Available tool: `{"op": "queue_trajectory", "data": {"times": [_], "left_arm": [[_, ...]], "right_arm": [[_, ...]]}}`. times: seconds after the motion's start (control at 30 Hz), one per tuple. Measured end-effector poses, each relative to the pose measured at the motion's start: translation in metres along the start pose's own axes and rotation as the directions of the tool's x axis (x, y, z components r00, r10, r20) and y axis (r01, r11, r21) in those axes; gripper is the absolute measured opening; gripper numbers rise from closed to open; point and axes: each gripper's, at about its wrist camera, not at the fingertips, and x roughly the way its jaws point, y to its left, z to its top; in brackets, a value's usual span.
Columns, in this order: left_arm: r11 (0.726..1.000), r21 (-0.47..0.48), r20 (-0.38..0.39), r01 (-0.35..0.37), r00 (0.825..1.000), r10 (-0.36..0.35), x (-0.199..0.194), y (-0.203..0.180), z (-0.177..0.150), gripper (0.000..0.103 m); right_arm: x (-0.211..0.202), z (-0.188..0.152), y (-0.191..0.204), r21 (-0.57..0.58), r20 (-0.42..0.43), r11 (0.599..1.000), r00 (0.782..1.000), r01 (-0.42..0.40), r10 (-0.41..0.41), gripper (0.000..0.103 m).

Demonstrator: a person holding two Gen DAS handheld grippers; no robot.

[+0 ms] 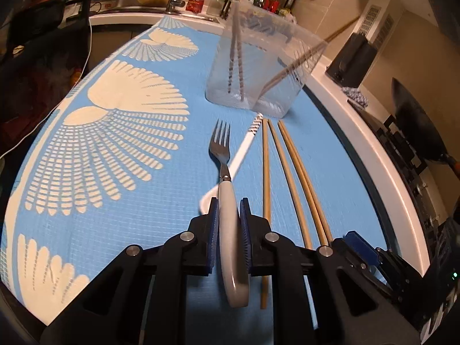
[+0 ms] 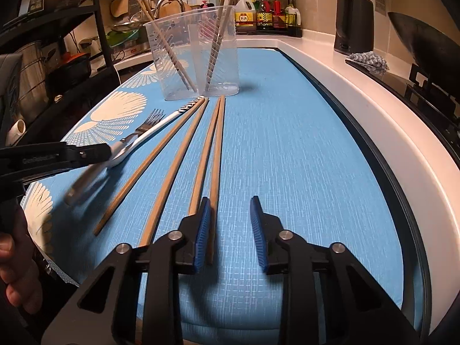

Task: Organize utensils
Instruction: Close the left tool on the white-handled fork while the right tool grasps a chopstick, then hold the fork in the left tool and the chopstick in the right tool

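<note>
Fork (image 1: 220, 146) gripped by its white handle in the left gripper (image 1: 229, 207).
It should be lifted level and lowered tines-down into the clear container (image 1: 258, 66); the right gripper (image 2: 230, 204) is held apart, empty.

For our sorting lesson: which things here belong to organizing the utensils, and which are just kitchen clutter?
Job:
- white-handled steel fork
- white patterned chopstick
- four loose wooden chopsticks
- clear plastic holder

Clutter:
- black electric kettle
- sauce bottles
- dark wok
</note>
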Motion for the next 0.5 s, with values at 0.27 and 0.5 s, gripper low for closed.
{"op": "queue_trajectory", "data": {"times": [0.27,0.5], "left_arm": [[0.995,0.059,0.106,-0.084,0.991,0.078,-0.025,0.03,0.005,0.015],[0.991,0.069,0.097,-0.115,0.989,0.108,-0.016,0.049,-0.003,0.014]], "right_arm": [[0.0,0.001,-0.002,-0.011,-0.001,1.0,1.0,0.011,-0.011,0.004],[0.0,0.002,-0.012,0.016,-0.003,0.999,0.999,0.035,-0.034,0.005]]}}
